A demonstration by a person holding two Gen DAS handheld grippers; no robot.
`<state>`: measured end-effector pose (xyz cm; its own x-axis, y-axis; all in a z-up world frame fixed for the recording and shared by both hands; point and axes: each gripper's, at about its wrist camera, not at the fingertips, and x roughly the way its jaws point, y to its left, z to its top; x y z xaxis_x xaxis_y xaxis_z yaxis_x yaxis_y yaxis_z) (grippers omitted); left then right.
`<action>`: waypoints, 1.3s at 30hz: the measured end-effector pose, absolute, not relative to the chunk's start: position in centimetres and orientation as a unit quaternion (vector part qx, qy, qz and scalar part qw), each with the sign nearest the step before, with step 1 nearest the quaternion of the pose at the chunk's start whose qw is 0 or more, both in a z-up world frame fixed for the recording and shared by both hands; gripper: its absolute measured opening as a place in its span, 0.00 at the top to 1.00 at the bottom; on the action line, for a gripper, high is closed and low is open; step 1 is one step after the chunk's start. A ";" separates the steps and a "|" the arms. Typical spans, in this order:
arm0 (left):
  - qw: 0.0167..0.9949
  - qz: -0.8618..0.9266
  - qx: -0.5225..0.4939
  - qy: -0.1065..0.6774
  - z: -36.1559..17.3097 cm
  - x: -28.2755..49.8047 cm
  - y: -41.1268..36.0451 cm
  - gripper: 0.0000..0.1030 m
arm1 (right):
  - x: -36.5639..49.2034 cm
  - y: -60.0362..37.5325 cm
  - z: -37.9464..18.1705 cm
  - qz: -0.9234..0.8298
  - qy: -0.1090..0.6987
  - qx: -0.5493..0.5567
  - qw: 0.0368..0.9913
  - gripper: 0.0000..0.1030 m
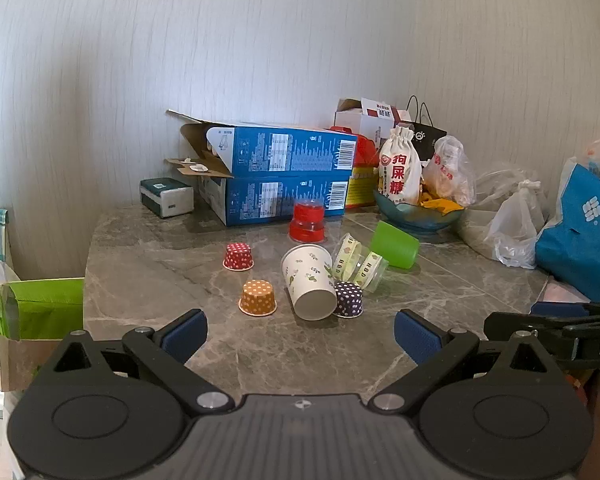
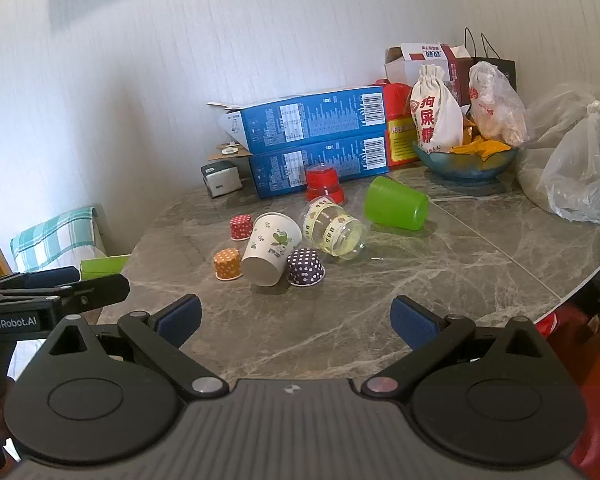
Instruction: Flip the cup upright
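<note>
My tongs face a grey marble-patterned table (image 1: 148, 264). On it lie a white leaf-printed paper cup (image 1: 309, 282), a clear banded plastic cup (image 1: 360, 262) and a green plastic cup (image 1: 394, 245), all on their sides. Red (image 1: 238, 256), orange (image 1: 257, 298) and purple dotted cupcake liners (image 1: 348, 299) sit upside down, with an inverted red plastic cup (image 1: 307, 222), two stacked blue cardboard boxes (image 1: 284, 178) and a blue glass bowl (image 1: 418, 214) behind.

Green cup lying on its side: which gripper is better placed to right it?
Right, probably. The green cup lies right of the cluster, nearer the open right gripper; the left gripper, also open, faces the paper cup.
</note>
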<state>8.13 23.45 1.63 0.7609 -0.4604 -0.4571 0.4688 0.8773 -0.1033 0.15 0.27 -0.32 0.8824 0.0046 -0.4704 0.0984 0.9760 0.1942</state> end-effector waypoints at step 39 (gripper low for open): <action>0.934 -0.251 0.004 0.252 0.9 8.1 23.4 0.02 | 0.6 0.2 -1.0 -0.021 0.257 0.108 0.960 0.01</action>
